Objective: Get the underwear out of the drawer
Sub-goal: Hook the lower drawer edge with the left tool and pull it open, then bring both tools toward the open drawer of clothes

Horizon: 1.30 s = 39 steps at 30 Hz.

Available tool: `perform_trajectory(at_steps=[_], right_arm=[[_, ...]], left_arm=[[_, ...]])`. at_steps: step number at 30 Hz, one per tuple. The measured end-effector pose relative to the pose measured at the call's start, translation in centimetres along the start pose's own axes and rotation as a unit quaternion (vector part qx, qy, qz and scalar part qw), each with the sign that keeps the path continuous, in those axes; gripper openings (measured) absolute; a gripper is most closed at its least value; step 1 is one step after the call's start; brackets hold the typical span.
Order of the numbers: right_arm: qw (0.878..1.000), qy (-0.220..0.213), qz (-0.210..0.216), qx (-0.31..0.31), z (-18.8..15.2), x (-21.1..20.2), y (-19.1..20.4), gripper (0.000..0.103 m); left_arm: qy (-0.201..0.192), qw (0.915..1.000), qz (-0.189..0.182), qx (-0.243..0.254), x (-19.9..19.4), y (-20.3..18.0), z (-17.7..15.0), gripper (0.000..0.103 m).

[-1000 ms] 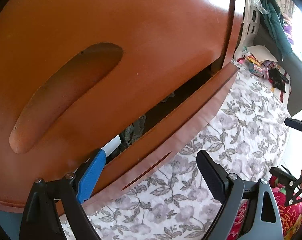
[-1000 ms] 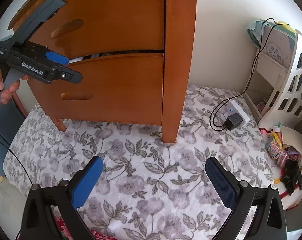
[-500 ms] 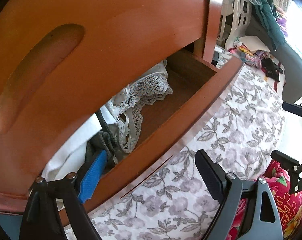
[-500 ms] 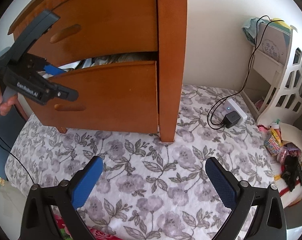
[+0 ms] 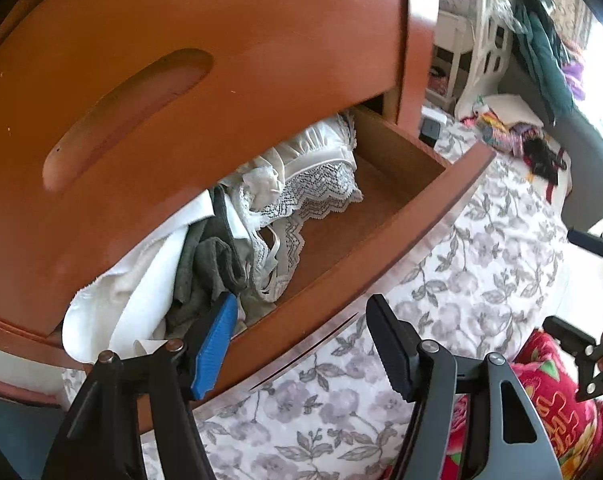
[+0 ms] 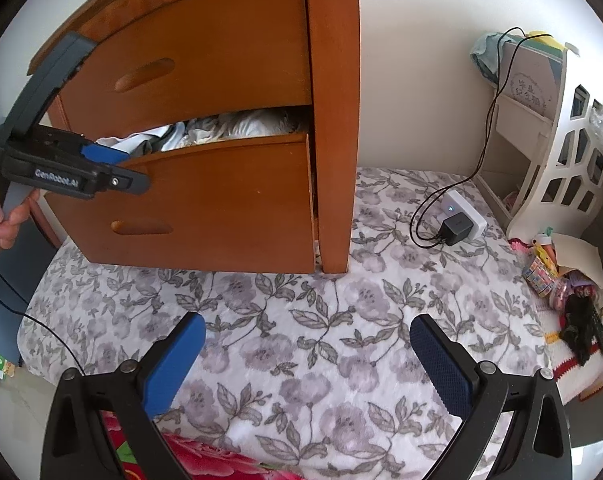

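Note:
The lower drawer (image 5: 385,244) of the wooden chest (image 6: 333,80) is pulled partly out. Inside lie white lace underwear (image 5: 313,184), a grey garment (image 5: 209,268) and white cloth (image 5: 129,296). My left gripper (image 5: 301,340) straddles the drawer's front panel, with the blue pad (image 5: 217,344) inside against the panel and the black pad (image 5: 389,344) outside, apart from it. Its jaws are closing around the panel. A hand holds the left gripper (image 6: 133,168) at the drawer's left end. My right gripper (image 6: 307,360) hangs open over the floral quilt (image 6: 341,340), holding nothing.
The upper drawer (image 6: 189,60) overhangs the open one. A white power strip with a black charger (image 6: 457,220) and cable lies right of the chest. A white shelf (image 6: 561,160) and small clutter (image 6: 553,280) stand farther right. A red floral blanket (image 6: 205,456) lies near me.
The lower drawer has slid farther out, baring the clothes and its wooden floor. The left jaws have narrowed a little around the front panel. The right gripper stays open over the quilt.

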State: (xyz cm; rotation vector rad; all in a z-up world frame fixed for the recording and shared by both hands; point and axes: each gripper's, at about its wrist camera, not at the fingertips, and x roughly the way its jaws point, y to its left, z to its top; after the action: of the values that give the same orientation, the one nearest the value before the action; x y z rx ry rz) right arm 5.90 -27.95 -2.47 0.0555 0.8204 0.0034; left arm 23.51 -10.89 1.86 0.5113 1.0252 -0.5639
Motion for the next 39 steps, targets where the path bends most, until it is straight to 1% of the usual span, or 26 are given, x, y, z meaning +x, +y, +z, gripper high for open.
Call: perform_trajectory(at_steps=[9,15,25,27,33,39], right_arm=[[1.0,-0.013,0.002,0.001,-0.6,-2.1,0.4,0.103],[1.0,-0.019,0.006,0.0,-1.0,-3.1,0.8,0.103],[0.999,-0.028,0.009,-0.011,-1.7,-4.6,2.0,0.103],[0.999,-0.029,0.009,-0.013,-1.8,-4.9,2.1,0.103],[0.999,-0.033,0.006,-0.018,-1.9,-5.5,2.2,0.103],[0.999,-0.035,0.005,-0.016,-2.1,-5.8,2.3,0.103]], left_arm=[[0.009,0.9996,0.008,0.024,0.0,0.3,0.2,0.068],[0.003,0.9994,0.006,0.035,-0.4,0.5,0.2,0.068],[-0.006,0.9995,-0.014,0.029,-1.2,-0.7,-1.8,0.068],[-0.013,0.9994,-0.006,0.031,-1.3,-0.7,-2.1,0.068],[-0.028,0.9994,0.0,0.02,-1.7,-0.7,-2.4,0.068],[-0.04,0.9991,-0.01,0.003,-2.2,-0.4,-2.5,0.068]])
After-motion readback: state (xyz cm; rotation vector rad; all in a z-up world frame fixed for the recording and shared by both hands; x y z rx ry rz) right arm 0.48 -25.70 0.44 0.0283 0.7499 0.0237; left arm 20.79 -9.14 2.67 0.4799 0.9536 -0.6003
